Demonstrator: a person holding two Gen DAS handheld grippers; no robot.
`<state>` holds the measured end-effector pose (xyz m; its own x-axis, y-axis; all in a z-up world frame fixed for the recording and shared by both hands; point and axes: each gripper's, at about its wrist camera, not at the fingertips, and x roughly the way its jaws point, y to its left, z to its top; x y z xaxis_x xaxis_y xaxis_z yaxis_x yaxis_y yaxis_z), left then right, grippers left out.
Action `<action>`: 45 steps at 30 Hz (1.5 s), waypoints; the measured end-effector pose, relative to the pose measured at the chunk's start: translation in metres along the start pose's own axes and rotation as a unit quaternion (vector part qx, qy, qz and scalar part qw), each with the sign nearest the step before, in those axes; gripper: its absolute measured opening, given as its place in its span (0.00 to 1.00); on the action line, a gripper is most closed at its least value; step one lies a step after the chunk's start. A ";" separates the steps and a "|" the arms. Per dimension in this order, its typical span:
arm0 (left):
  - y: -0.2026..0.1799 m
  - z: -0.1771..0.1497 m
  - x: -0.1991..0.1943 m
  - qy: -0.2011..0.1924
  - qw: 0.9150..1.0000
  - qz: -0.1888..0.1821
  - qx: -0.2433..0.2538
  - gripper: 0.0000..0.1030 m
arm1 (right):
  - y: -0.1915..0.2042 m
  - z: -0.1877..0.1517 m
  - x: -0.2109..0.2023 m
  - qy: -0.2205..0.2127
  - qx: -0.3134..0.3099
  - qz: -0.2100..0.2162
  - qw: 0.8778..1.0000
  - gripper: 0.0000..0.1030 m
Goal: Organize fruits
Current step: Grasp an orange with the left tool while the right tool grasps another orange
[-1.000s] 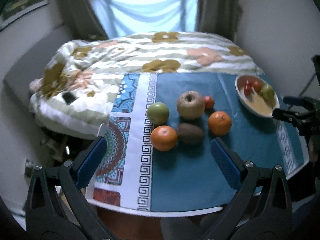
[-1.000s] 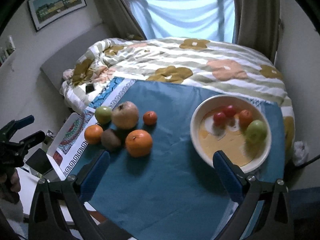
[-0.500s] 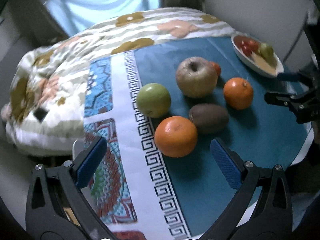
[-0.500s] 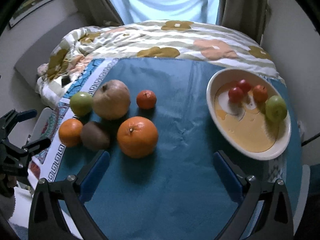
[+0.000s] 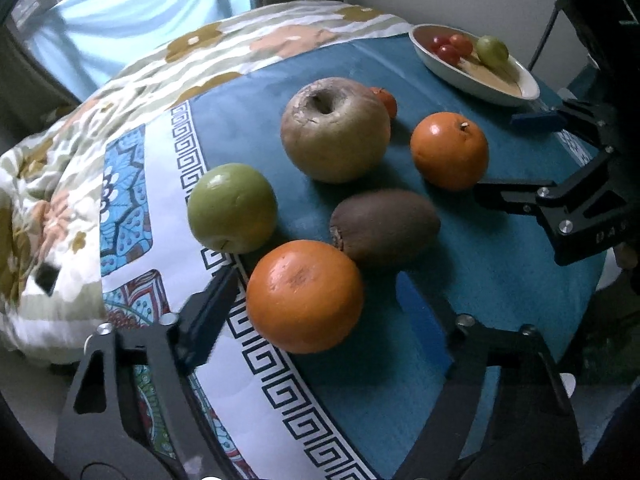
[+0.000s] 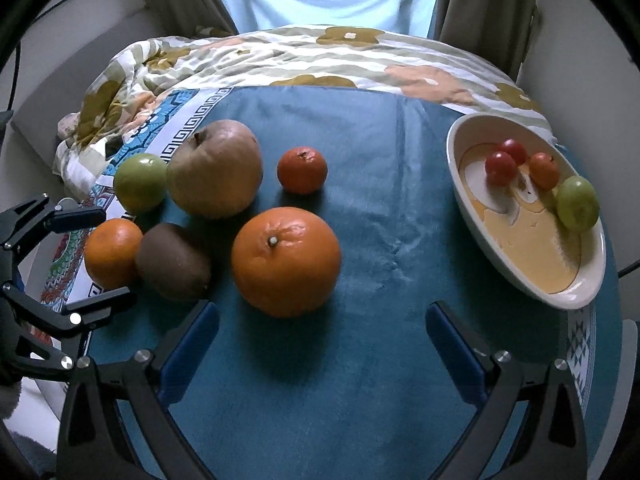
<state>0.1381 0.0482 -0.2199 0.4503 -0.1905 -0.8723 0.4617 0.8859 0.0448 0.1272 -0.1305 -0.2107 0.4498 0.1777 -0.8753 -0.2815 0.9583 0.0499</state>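
Observation:
Loose fruit lies on a blue cloth: a near orange (image 5: 304,296), a kiwi (image 5: 384,226), a green apple (image 5: 232,207), a big brownish apple (image 5: 335,130), a second orange (image 5: 449,151) and a small tangerine (image 6: 302,170). My left gripper (image 5: 316,300) is open, its fingers on either side of the near orange. My right gripper (image 6: 320,332) is open and empty, just short of the second orange (image 6: 286,261). A white bowl (image 6: 560,292) at the right holds small tomatoes (image 6: 500,167) and a green fruit (image 6: 577,202).
The cloth covers a round table (image 6: 360,380) that abuts a bed with a flowered quilt (image 6: 320,60). A patterned cloth border (image 5: 176,168) runs along the left. A wall and curtains stand behind the bed.
Both grippers have moved forward and down toward the fruit. The left gripper's fingers now flank the near orange, and the right gripper has come close to the second orange.

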 end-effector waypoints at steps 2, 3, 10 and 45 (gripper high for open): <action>0.000 0.000 0.003 0.003 1.000 0.001 0.000 0.76 | 0.001 0.001 0.001 0.000 -0.002 -0.002 1.000 1.00; 0.002 -0.001 0.003 0.005 1.000 -0.001 -0.005 0.76 | 0.001 0.001 0.002 0.000 -0.003 -0.001 1.000 1.00; 0.007 -0.004 0.004 0.009 1.000 0.007 -0.012 0.63 | 0.008 0.005 0.011 0.006 -0.022 0.004 1.000 0.93; 0.015 -0.013 -0.024 0.012 0.993 0.059 -0.103 0.62 | 0.016 0.018 0.015 -0.014 -0.060 0.048 0.997 0.56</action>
<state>0.1240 0.0713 -0.2052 0.4722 -0.0721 -0.8786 0.2397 0.9696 0.0492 0.1444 -0.1084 -0.2146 0.4383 0.2746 -0.8559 -0.4237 0.9029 0.0728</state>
